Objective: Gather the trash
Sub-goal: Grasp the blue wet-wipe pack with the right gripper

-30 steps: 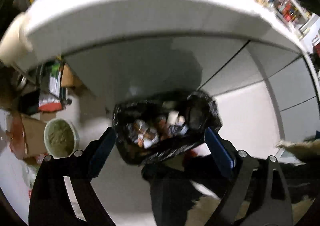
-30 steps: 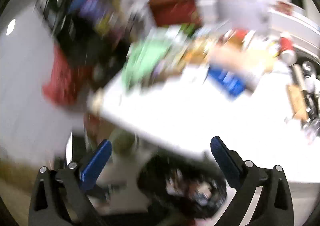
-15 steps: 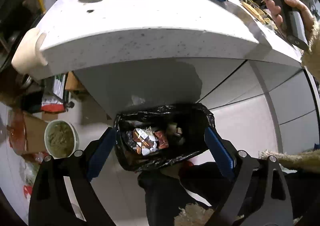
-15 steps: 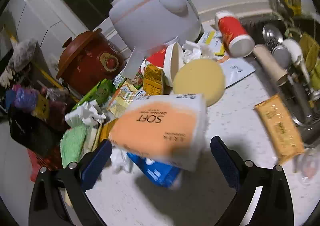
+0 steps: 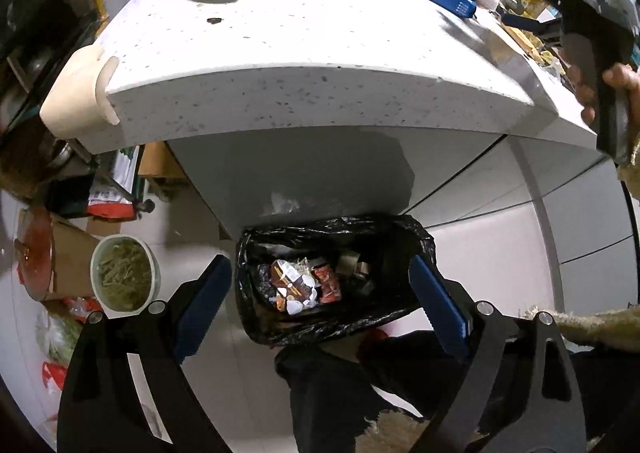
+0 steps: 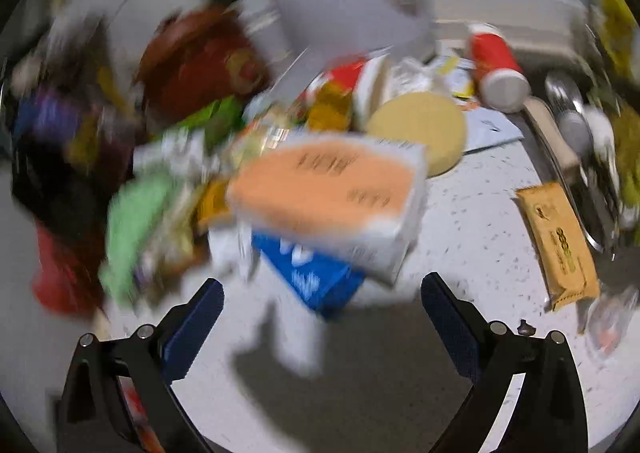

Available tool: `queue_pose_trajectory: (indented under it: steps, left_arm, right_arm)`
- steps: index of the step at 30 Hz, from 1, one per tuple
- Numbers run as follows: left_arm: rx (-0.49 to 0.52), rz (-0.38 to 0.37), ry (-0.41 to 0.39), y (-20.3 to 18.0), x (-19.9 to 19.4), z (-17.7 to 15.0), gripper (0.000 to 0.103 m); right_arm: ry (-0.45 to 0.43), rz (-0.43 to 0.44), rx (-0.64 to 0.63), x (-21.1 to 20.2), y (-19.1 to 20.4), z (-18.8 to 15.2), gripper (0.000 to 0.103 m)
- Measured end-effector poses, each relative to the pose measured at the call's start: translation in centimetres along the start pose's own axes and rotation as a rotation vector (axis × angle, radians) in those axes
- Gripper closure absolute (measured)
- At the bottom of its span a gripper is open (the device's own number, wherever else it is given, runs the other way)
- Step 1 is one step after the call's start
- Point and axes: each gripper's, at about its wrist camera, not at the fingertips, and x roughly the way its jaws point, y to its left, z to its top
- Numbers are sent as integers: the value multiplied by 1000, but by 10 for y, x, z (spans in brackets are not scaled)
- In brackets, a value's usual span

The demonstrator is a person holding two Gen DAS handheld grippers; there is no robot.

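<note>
Some wrappers already lay in the black-lined bin point(image 5: 336, 277) on the floor below the table point(image 5: 304, 53), where you held your left tool point(image 5: 320, 293) spread wide and empty. Much remained: your right tool point(image 6: 320, 317), also released and carrying nothing, hung over a blurred heap of packets point(image 6: 224, 173) beside the orange tissue pack point(image 6: 328, 185).
</note>
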Motion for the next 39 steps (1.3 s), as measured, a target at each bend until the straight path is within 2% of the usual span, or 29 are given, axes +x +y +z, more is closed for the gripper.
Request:
queue_pose_trajectory:
  steps: [5, 10, 14, 15, 16, 21, 25, 30, 33, 36, 39]
  left_arm:
    - [8, 4, 8, -2, 0, 0, 15]
    - [2, 10, 12, -4, 0, -1, 15]
    - [-17, 11, 12, -2, -2, -3, 15]
    - [-24, 10, 11, -1, -2, -2, 15]
    - [-29, 9, 10, 0, -2, -2, 15]
    - [-31, -13, -22, -2, -10, 6, 15]
    - [2, -35, -59, -14, -18, 22, 15]
    - [89, -36, -162, -37, -38, 65, 15]
    - [125, 48, -242, -43, -47, 106, 15]
    - [67, 90, -274, -29, -47, 149, 15]
    - [-57, 100, -303, 0, -43, 186, 15]
  right_arm:
    - [13, -15, -96, 20, 9, 8, 6]
    - [17, -9, -159, 41, 15, 22, 12]
    - [57, -1, -235, 49, 25, 26, 48]
    - [70, 24, -238, 48, 25, 25, 57]
    - [91, 52, -229, 46, 25, 25, 61]
    - [160, 123, -187, 31, 26, 9, 63]
    - [221, 267, 14, 8, 10, -10, 63]
    - [179, 331, 112, -40, 0, -31, 63]
    - [134, 332, 143, -63, -5, -36, 63]
    - [101, 324, 156, -75, -8, -41, 63]
    - [79, 339, 175, -80, -9, -44, 63]
